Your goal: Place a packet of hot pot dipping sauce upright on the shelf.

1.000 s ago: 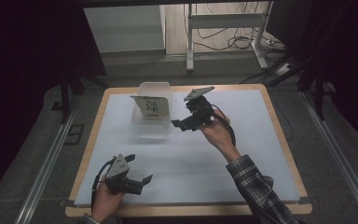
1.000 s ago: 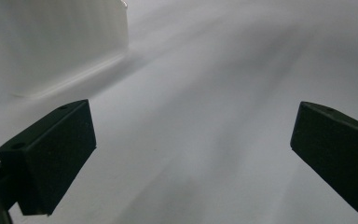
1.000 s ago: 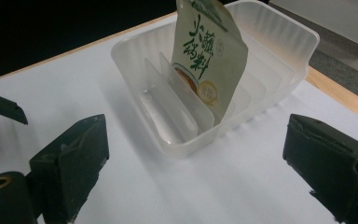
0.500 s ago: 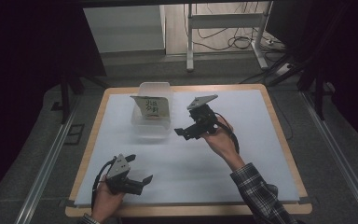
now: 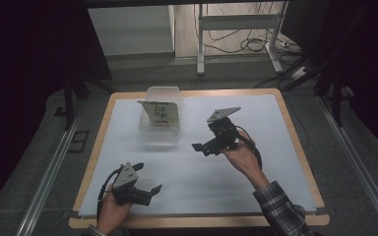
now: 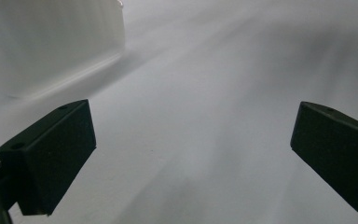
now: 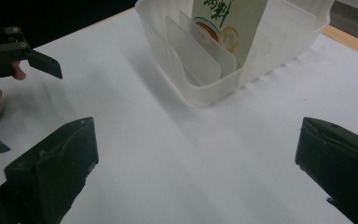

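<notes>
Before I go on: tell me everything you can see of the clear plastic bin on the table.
The clear plastic bin is a translucent, frosted-looking rectangular tub with rounded corners, standing upright on the white table cover toward the far left of centre. Thin upright dividers split its inside into slots. One flat packet with green print and a round picture stands in it, leaning and rising above the rim. Nothing else touches the bin; both tongs are apart from it.

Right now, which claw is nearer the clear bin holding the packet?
Right. The right claw hangs just off the clear bin at its right front corner; the left claw sits well back by the near table edge.
</notes>
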`<action>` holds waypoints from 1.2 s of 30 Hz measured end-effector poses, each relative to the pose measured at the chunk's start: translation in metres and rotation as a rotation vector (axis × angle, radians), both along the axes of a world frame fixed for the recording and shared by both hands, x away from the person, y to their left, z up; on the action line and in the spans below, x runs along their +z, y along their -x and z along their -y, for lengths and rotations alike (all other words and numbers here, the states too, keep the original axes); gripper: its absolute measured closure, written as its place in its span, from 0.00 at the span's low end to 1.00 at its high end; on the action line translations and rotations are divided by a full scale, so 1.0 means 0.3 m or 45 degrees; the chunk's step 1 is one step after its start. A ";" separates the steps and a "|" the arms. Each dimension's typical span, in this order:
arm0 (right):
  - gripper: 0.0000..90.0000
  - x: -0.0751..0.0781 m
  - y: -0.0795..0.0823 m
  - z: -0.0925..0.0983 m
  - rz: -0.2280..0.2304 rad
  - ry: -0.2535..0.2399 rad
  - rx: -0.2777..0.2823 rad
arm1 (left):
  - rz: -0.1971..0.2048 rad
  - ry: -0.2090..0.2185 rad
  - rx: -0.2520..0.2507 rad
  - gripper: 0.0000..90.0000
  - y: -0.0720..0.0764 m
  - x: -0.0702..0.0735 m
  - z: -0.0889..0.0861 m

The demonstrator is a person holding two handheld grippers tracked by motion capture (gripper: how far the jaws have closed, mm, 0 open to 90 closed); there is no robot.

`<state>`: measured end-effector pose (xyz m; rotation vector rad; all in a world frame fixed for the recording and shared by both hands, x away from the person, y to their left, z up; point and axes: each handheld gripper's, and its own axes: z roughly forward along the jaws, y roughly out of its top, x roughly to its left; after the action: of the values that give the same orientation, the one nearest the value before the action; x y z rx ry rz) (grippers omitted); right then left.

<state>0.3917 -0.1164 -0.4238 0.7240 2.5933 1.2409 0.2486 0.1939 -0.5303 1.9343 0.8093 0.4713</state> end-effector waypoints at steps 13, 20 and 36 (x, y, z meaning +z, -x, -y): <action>0.00 -0.013 0.072 0.094 0.015 -0.003 -0.036 | 0.000 -0.003 -0.002 0.00 0.000 -0.001 0.004; 0.00 -0.042 0.101 0.155 0.053 0.027 -0.069 | -0.003 -0.005 -0.002 0.00 0.000 -0.001 0.004; 0.00 -0.094 0.171 0.312 0.017 0.003 -0.177 | -0.013 -0.002 -0.008 0.00 -0.001 -0.004 0.005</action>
<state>0.3404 -0.2100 -0.4520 0.8756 2.4859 1.1967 0.2487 0.1925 -0.5315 1.9416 0.8094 0.4586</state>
